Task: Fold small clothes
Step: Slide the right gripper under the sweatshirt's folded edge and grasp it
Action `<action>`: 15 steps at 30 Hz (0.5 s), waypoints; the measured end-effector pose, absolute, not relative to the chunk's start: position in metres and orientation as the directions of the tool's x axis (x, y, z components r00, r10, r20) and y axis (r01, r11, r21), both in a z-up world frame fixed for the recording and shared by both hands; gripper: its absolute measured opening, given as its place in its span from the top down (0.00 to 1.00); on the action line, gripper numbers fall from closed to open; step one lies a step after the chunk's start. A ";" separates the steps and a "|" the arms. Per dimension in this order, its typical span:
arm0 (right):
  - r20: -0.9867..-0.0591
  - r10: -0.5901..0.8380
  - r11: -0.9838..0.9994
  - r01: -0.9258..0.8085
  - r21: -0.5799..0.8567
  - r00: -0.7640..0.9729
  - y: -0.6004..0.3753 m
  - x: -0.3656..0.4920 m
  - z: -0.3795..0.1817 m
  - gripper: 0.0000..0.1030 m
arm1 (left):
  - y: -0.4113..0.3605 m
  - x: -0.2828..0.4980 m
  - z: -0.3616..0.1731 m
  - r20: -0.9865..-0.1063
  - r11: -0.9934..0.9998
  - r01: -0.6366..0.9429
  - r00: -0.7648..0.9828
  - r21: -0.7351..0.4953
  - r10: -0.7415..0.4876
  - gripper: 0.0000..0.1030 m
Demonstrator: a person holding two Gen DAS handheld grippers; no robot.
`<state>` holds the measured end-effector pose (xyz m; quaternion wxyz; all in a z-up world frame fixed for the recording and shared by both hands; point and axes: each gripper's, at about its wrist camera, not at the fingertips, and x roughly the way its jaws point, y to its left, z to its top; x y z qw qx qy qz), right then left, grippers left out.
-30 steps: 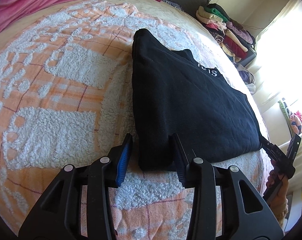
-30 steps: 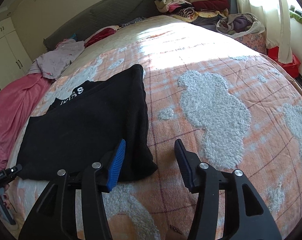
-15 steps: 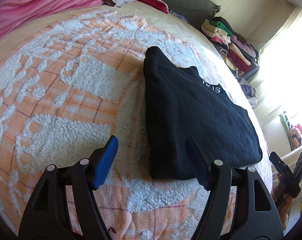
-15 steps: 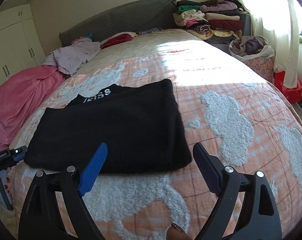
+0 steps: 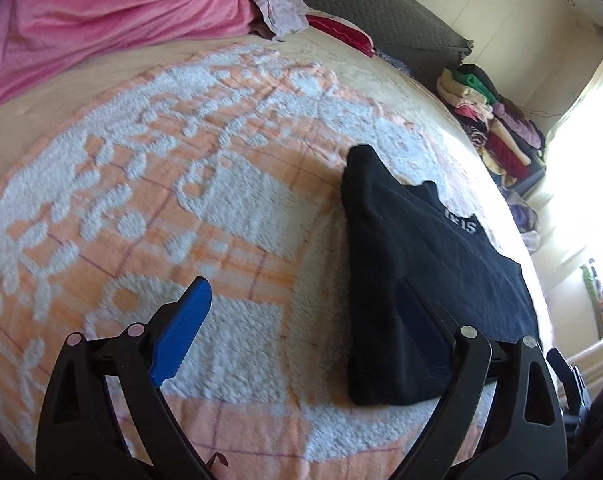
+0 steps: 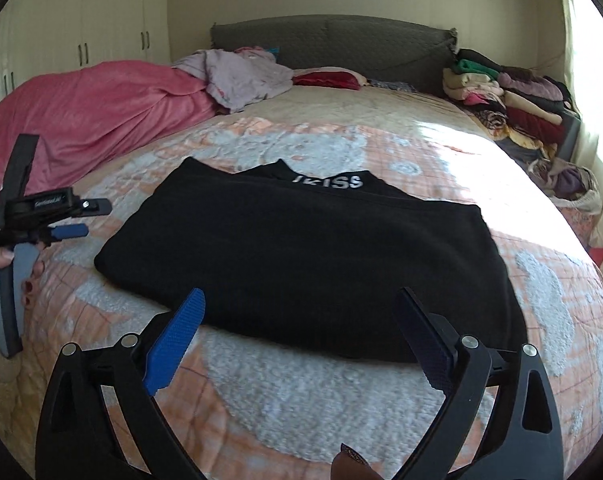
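A black garment (image 6: pixel 301 256) with white lettering at its collar lies folded flat on the orange-and-white bedspread (image 6: pixel 341 400); it also shows in the left wrist view (image 5: pixel 425 280). My left gripper (image 5: pixel 301 320) is open and empty, just off the garment's left near corner; it also shows at the left of the right wrist view (image 6: pixel 41 220). My right gripper (image 6: pixel 301 332) is open and empty, above the bedspread just in front of the garment's near edge.
A pink blanket (image 6: pixel 81 128) and a lilac garment (image 6: pixel 241 76) lie at the far left of the bed. A red cushion (image 6: pixel 325 79) sits by the grey headboard (image 6: pixel 329 40). A stack of folded clothes (image 6: pixel 509 100) stands at the far right.
Both grippers have opened wide and pulled back from the garment's near corners. The garment stays folded flat on the bed.
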<state>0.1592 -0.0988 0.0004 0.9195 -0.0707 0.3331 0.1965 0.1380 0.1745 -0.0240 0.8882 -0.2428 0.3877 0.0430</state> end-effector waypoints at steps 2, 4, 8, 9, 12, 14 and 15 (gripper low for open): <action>-0.648 0.325 0.894 -0.447 -0.028 0.689 -0.080 0.159 -0.004 0.08 | 0.176 0.143 -0.022 -0.717 0.888 -0.275 0.693 -0.367 -0.082 0.17; -0.652 0.346 0.869 -0.493 -0.049 0.674 -0.063 0.157 -0.009 0.08 | 0.175 0.149 -0.020 -0.724 0.901 -0.279 0.688 -0.333 -0.055 0.17; -0.671 0.364 0.823 -0.561 -0.093 0.646 -0.033 0.153 -0.021 0.08 | 0.169 0.164 -0.021 -0.742 0.925 -0.267 0.670 -0.271 -0.024 0.17; -0.677 0.366 0.814 -0.572 -0.098 0.638 -0.028 0.153 -0.024 0.08 | 0.168 0.167 -0.022 -0.745 0.928 -0.266 0.666 -0.260 -0.018 0.17; -0.687 0.359 0.792 -0.596 -0.134 0.631 -0.010 0.154 -0.032 0.08 | 0.167 0.179 -0.022 -0.752 0.937 -0.264 0.660 -0.231 0.001 0.17; -0.692 0.346 0.776 -0.607 -0.168 0.634 0.001 0.155 -0.036 0.08 | 0.168 0.188 -0.024 -0.759 0.939 -0.264 0.651 -0.220 0.005 0.17; -0.697 0.337 0.769 -0.612 -0.184 0.633 0.006 0.156 -0.039 0.08 | 0.168 0.192 -0.025 -0.766 0.940 -0.265 0.643 -0.214 0.007 0.17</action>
